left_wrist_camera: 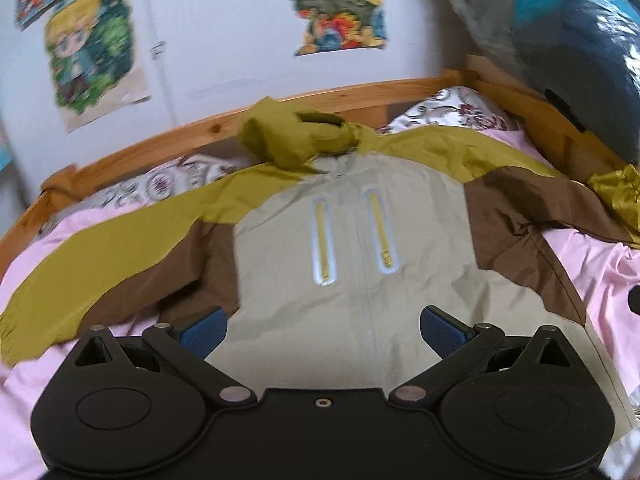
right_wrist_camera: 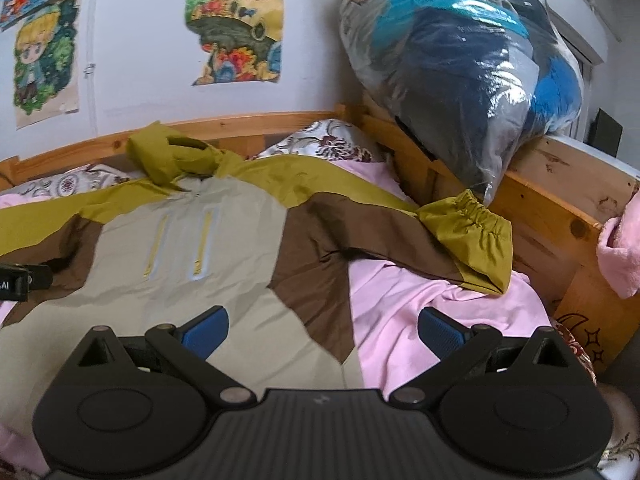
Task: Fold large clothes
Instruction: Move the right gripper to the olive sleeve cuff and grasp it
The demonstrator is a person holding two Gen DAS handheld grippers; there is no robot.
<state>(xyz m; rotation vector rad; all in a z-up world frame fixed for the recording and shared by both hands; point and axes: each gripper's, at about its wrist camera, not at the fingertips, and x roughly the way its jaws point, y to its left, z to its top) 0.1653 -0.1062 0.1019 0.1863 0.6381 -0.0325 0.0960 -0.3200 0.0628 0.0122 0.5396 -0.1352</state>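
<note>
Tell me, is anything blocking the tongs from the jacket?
Nothing visible. Both the left tongs and the right tongs hang open over the beige, brown and olive jacket, spread flat on the pink bedsheet.

Only the letters "AI" read clearly — white, on a black block [right_wrist_camera: 16,282] at the frame's left edge.

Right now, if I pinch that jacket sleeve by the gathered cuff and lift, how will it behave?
Probably floppy: the jacket lies creased and flat on the pink sheet. The fabric looks thin and smooth, so it may slip. The elastic cuff is bunched, likely giving the open right hand-held gripper a thicker hold.
</note>
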